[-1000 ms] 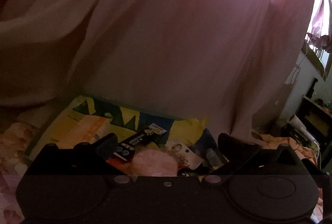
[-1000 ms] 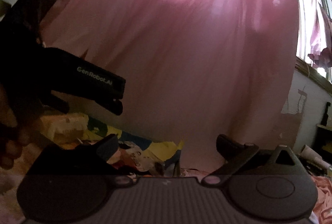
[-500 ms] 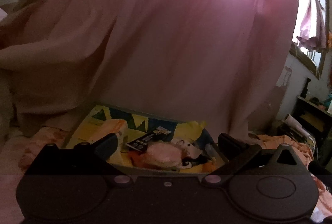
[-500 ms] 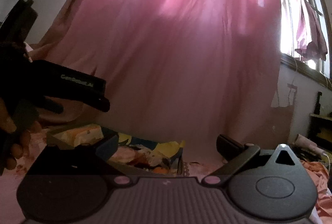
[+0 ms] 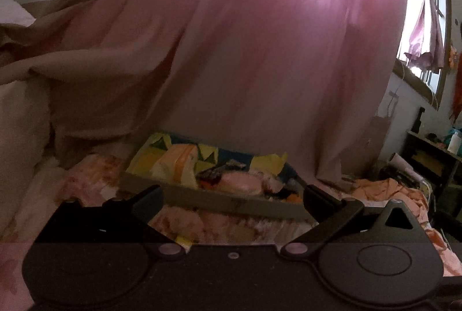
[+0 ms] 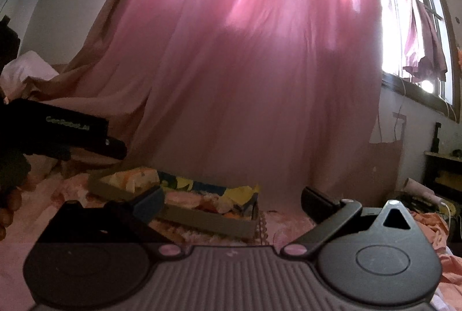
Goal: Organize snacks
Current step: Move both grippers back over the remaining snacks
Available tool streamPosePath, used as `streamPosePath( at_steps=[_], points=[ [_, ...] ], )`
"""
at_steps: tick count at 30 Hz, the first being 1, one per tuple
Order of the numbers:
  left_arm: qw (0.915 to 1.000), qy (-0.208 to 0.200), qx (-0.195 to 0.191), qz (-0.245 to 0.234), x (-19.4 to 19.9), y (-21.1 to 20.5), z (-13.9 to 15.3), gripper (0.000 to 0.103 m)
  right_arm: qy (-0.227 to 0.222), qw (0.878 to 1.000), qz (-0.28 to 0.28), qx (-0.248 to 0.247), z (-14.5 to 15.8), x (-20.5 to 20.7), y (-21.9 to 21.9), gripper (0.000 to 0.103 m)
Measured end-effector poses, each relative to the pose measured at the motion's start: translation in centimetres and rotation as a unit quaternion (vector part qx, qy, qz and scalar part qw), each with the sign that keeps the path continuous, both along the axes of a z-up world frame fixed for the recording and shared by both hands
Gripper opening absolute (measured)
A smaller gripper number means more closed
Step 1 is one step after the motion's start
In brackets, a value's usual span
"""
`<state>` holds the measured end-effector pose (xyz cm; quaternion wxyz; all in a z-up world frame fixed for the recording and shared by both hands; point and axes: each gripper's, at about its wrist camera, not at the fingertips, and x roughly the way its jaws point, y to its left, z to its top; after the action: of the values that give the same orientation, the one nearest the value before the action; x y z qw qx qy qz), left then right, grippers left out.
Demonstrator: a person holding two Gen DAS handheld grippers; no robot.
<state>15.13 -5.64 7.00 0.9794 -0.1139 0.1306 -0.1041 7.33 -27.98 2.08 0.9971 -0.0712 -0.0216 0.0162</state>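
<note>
A shallow cardboard tray (image 5: 231,202) with a yellow and blue patterned lining lies on the bed and holds several snack packs. Among them are an orange pack (image 5: 176,161), a dark stick pack (image 5: 219,170) and a round pink one (image 5: 242,182). My left gripper (image 5: 231,195) hovers in front of the tray, open and empty. From the right wrist view the same tray (image 6: 202,220) sits ahead, and my right gripper (image 6: 231,198) is open and empty too. The left gripper's body (image 6: 72,132) shows at the far left there, held by a hand (image 6: 8,204).
A tall pink curtain (image 6: 245,65) hangs right behind the tray. The bed cover (image 5: 95,175) is pink and floral. A pillow (image 5: 20,123) lies to the left. A bright window (image 6: 410,22) and a dark shelf (image 5: 433,161) with clutter are on the right.
Both grippers have pulled back and away from the tray. The snacks, close under the left gripper a second ago, now lie farther ahead, and bed cover shows before the tray.
</note>
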Motion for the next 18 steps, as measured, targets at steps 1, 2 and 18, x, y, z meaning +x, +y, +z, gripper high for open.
streamPosePath(
  at_steps=[1,2,18],
  points=[
    [1.0,0.001,0.002,0.0,-0.4,0.2,-0.3,0.102,0.003,1.0,-0.001,-0.001,-0.2,-0.3,0.0,0.103],
    [1.0,0.002,0.004,-0.002,-0.7,0.4,-0.5,0.102,0.005,1.0,-0.001,-0.001,-0.3,-0.6,0.0,0.103],
    [0.9978,0.0,0.063,-0.019,-6.4,2.4,-3.0,0.102,0.055,0.998,0.016,-0.003,-2.3,-4.5,1.2,0.103]
  ],
)
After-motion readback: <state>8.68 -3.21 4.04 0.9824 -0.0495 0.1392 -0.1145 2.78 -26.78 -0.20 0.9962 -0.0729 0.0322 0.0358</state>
